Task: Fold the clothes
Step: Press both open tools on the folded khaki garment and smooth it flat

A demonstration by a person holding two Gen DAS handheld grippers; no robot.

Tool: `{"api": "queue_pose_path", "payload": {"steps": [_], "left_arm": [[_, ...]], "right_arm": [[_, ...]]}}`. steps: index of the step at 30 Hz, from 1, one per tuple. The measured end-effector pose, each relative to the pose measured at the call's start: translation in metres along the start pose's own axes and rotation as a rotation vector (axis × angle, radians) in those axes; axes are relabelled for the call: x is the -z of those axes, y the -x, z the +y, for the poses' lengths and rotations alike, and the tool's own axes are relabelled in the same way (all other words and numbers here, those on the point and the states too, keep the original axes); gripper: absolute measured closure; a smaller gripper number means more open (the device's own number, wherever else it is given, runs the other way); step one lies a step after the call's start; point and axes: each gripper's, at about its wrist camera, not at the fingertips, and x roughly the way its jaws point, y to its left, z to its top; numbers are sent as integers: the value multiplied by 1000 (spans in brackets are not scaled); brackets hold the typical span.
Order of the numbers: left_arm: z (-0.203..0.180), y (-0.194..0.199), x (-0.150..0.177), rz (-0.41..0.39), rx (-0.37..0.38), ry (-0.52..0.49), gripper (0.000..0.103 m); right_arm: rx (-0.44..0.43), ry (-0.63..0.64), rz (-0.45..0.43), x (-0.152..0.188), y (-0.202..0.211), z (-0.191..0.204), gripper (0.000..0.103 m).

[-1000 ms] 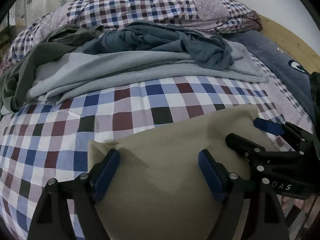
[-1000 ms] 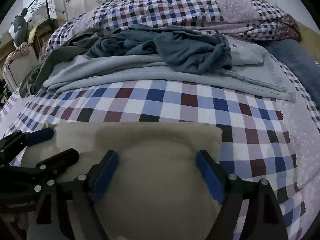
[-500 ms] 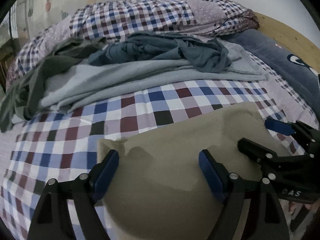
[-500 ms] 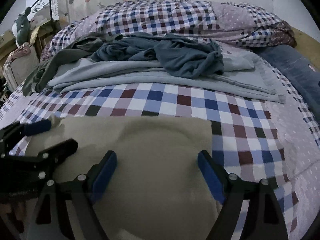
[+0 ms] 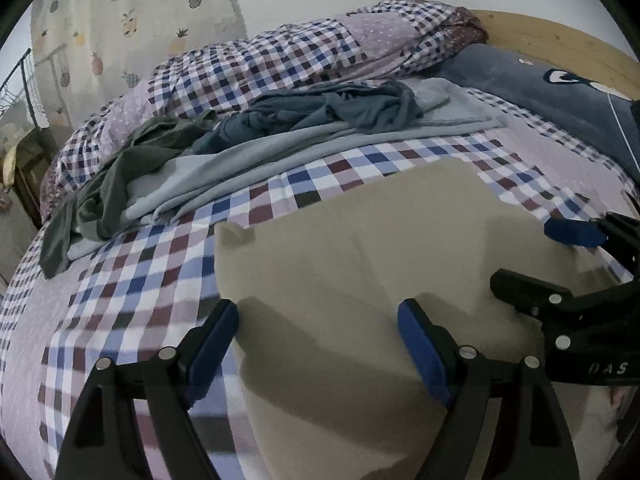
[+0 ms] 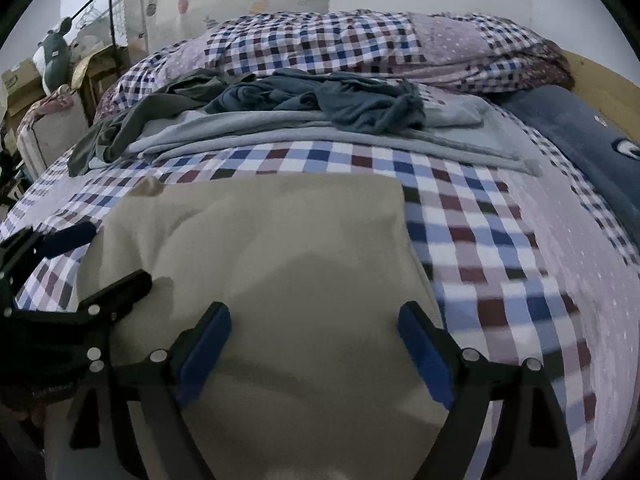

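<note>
1. Clothes heap (image 5: 304,128): unfolded garments lie at the far side of the bed (image 5: 132,280), among them a pale grey piece (image 6: 320,136) spread wide, a crumpled blue-grey one (image 6: 340,100) on top and a dark green one (image 5: 120,176) trailing off to the left. Judged soft, light and limp, so likely to sag and tangle when lifted.
2. Khaki garment (image 5: 380,272): lies flat as a neat rectangle near the bed's front edge, directly under both tools. Straight edges suggest it is already folded over, though the layer count cannot be told. Fabric looks smooth and thin; best taken at corners or along an edge.
3. Right hand-held gripper (image 6: 316,344): spread wide above the khaki, holding nothing.
4. Left hand-held gripper (image 5: 320,340): likewise wide and empty, over the khaki's left part.
</note>
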Motion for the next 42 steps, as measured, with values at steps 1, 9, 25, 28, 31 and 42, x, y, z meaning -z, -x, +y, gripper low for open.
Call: {"api": "queue_pose_path", "payload": {"steps": [1,9,25,28,31,42], "left_arm": [[0,3,3,2,3,7,18],[-9,35,40,39,30,76,17],[-23,90,106,85,72,207,17],[-22,97,114,98,80,220,17],[-24,104,122,117,89,217,17],[-30,110,151,290,190,243,17]], "right_arm": [[-3,-15,3,4,2,-1,13],[27,-31,-16,38,31,1,12],[69,-46,-25,115,89,5,12],[73,-34,-25,123,98,6,12],[69,-35,-14,131,107,5,12],[49,-13,144,154,119,14,12]]}}
